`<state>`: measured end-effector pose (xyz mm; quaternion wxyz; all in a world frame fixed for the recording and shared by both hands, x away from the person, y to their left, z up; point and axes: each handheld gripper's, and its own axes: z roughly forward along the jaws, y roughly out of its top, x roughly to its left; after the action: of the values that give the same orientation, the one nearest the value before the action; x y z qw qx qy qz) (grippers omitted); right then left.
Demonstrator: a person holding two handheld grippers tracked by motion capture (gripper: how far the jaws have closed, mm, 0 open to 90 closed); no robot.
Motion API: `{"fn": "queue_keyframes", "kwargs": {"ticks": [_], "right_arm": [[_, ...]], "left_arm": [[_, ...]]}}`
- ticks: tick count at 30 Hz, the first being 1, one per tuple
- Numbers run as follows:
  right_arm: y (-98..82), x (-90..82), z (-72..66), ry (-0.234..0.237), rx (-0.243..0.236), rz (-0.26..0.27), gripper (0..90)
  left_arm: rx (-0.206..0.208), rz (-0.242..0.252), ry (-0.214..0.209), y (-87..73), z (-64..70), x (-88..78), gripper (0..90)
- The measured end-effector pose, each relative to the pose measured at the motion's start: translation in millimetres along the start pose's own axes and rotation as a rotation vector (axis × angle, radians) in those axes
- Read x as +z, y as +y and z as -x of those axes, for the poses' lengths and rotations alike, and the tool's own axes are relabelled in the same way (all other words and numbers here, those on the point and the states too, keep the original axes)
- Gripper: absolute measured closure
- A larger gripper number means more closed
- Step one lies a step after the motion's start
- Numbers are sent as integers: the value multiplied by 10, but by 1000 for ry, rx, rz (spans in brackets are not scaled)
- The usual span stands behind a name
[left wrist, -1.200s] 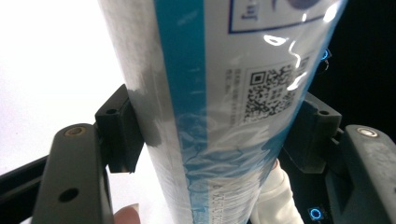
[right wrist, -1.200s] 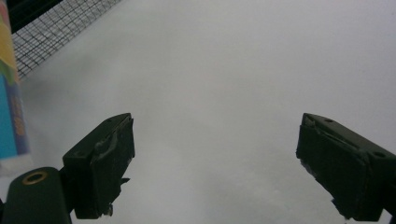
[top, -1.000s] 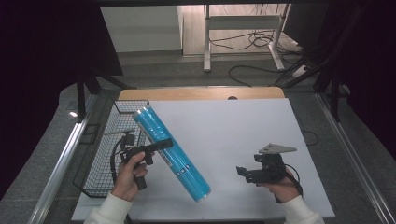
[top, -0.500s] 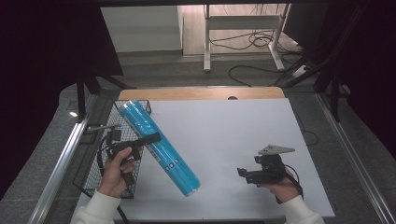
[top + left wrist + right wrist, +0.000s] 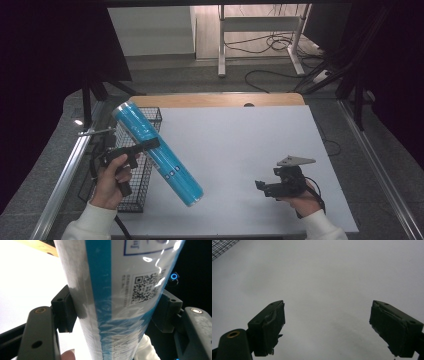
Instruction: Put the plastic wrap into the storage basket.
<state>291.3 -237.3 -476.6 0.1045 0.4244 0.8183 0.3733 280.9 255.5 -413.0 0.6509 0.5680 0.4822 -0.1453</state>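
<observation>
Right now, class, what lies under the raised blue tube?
Under the blue tube lie the wire basket and the white table. The left gripper holds it tilted. The basket's inside is partly covered.

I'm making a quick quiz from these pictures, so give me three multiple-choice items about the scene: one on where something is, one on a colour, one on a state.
1. Where does the wire basket stand?
A. at the table's left edge
B. at the table's right edge
C. in the middle of the table

2. What colour is the long tube?
A. red
B. blue
C. yellow

3. How does the right gripper stand?
A. shut on the tube
B. shut on the basket
C. open, with nothing between the jaws

Answers:
1. A: in the high view the basket sits by the left side of the white table.
2. B: the tube's wrap is bright blue, with a white printed strip in the left gripper view.
3. C: the right gripper view shows its jaws spread over bare table, while the left gripper clamps the tube.
</observation>
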Motion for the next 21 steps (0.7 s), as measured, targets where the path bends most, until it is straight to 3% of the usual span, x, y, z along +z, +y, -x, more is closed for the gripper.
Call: {"fn": "queue_keyframes", "kwargs": {"ticks": [14,21], "right_arm": [[-13,10,20,-7,3,-6,136],[-21,19,28,-13,5,-13,136]], "left_arm": [[18,3,70,167,26,-396,320],[29,7,144,291,-9,-662,320]]}}
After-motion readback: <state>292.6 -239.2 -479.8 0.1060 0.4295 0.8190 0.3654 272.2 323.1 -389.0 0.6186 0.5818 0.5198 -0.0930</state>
